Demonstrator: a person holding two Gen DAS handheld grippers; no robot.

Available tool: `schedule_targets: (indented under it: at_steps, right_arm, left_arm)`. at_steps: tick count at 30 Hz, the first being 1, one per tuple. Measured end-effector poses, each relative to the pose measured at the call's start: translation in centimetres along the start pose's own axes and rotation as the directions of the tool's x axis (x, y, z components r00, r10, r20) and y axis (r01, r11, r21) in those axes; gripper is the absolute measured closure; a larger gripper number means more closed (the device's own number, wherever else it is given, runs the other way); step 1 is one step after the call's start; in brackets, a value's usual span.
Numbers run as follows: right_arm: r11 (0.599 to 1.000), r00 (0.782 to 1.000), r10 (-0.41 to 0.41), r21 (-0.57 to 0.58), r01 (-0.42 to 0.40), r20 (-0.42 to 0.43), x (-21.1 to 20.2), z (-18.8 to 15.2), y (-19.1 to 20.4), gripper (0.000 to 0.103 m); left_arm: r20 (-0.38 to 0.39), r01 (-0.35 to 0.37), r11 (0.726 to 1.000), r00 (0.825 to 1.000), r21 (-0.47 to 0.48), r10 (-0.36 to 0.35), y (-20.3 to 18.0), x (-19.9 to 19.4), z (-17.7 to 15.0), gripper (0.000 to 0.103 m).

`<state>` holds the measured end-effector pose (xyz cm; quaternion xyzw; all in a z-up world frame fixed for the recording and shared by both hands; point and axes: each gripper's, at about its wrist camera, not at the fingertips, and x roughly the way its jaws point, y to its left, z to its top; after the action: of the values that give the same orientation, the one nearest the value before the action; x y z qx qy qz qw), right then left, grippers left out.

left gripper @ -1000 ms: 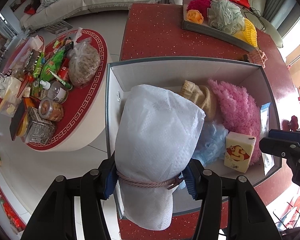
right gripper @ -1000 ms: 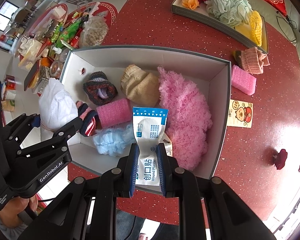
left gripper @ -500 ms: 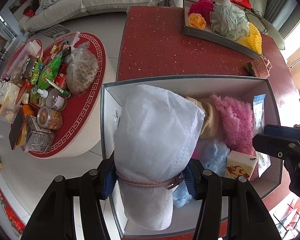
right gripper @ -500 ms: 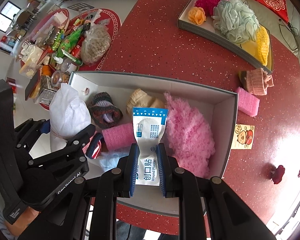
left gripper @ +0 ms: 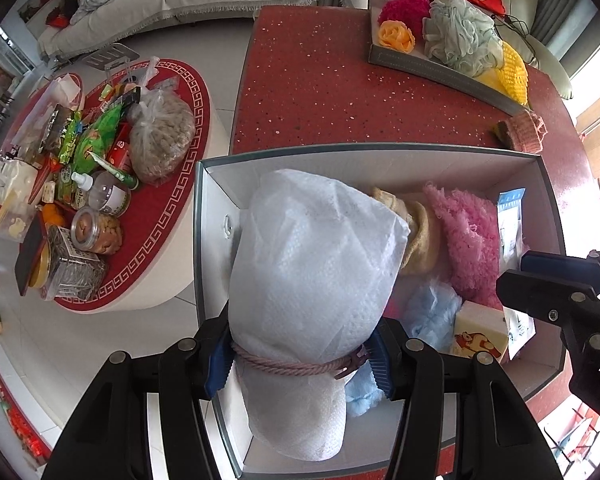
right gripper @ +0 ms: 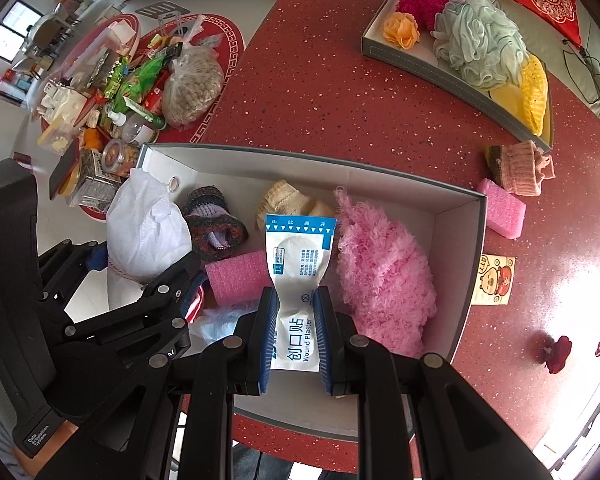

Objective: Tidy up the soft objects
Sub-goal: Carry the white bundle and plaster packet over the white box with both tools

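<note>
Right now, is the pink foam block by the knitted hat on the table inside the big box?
No, that pink foam block lies on the red table, outside the big box, beside its right wall.

Red speckled table [right gripper: 320,92] carries grey box [right gripper: 470,256], tray [right gripper: 428,68], pink sponge [right gripper: 502,208], card [right gripper: 494,280].

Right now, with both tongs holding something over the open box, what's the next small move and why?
Probably lower the left tongs and release the white tied bag: it hangs over the grey box's left end, and the right tongs clamp the wound plaster packet clear of it.
</note>
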<state>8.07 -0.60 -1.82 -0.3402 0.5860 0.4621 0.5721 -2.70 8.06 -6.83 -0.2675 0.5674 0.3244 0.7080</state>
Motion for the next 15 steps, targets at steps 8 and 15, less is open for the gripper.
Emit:
schedule_targets:
  at_steps: [8,15]
  right_arm:
    - [1.0,1.0,0.004,-0.007,-0.004,-0.027,1.0,-1.0,0.3,0.083]
    - [1.0,0.999,0.006,-0.01,-0.006,-0.04,1.6,-1.7,0.4,0.083]
  left_arm:
    - [-0.03,0.008,1.0,1.0,0.003,-0.008,-0.6,0.5,-1.5,0.047]
    - [-0.043,0.009,1.0,0.999,0.005,-0.009,-0.9,0.6,-2.3,0.047]
